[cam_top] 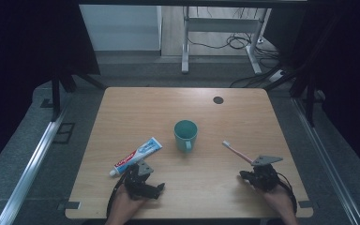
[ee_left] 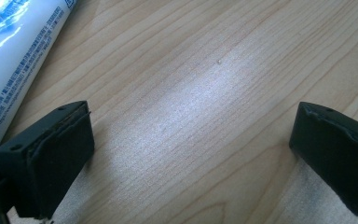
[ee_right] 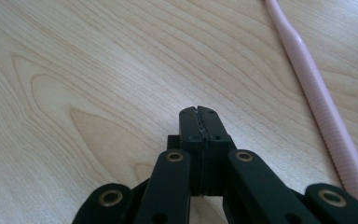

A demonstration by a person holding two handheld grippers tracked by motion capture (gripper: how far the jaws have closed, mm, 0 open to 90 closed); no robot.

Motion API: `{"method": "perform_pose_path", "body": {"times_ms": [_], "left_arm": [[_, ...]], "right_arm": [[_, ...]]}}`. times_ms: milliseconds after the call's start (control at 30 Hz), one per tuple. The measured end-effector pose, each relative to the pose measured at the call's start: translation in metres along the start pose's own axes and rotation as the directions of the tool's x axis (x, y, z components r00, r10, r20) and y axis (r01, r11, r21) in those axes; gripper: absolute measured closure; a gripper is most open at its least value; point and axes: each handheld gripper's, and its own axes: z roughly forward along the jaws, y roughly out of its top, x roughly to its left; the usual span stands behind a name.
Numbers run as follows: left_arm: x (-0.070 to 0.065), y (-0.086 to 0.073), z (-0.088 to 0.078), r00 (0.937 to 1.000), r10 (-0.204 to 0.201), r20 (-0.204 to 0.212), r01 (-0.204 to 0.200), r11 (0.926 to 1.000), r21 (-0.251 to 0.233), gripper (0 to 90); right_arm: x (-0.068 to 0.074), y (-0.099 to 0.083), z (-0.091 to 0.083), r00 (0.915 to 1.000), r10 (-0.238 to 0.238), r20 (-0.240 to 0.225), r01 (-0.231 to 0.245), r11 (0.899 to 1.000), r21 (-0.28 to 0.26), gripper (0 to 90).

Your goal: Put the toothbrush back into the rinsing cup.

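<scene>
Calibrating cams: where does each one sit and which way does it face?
High view: above the person's side, looking forward and down on the table; both hands show.
Left gripper view: on the left gripper, facing tabletop; open fingers, toothpaste tube.
Right gripper view: on the right gripper, shut; toothbrush alongside.
Shared: tube, toothbrush with high view.

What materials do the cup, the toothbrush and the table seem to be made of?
Cup: probably plastic, matte teal, uniform colour. Toothbrush: likely plastic, pale pink, with a ribbed grip section. Table: wood or wood-look laminate, with light grain lines and a soft sheen.
</scene>
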Motion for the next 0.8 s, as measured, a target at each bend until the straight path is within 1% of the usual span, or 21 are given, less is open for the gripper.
{"method": "perform_pose_path", "body": {"times_ms": [167, 200, 500, 733, 767, 800], "left_arm": [[0.0, 0.0, 0.0, 1.0, 0.0, 0.0, 0.0, 1.0, 0.0, 0.0], [0.0, 0.0, 0.0, 1.0, 0.0, 0.0, 0.0, 1.0, 0.0, 0.0], [0.0, 0.0, 0.0, 1.0, 0.0, 0.0, 0.0, 1.0, 0.0, 0.0], [0.0, 0.0, 0.0, 1.0, -0.003, 0.0, 0.003, 1.0, 0.0, 0.0], [0.0, 0.0, 0.0, 1.0, -0.003, 0.0, 0.003, 1.0, 0.0, 0.0], [0.0, 0.0, 0.0, 1.0, -0.004, 0.0, 0.004, 1.0, 0.0, 0.0]], "right_arm": [[-0.003, 0.003, -0.002, 1.0, 0.0, 0.005, 0.0, 1.0, 0.0, 89.4], [-0.006, 0.006, -0.003, 0.9999, 0.005, 0.009, -0.005, 1.0, 0.001, 89.4], [-0.015, 0.01, -0.005, 0.9996, 0.02, 0.017, -0.02, 1.0, 0.007, 89.4], [-0.027, 0.015, -0.01, 0.9988, 0.038, 0.03, -0.038, 0.999, 0.0, 89.4], [-0.027, 0.015, -0.01, 0.9988, 0.038, 0.03, -0.038, 0.999, 0.0, 89.4], [-0.032, 0.016, -0.011, 0.9983, 0.044, 0.039, -0.044, 0.999, -0.003, 89.4]]}}
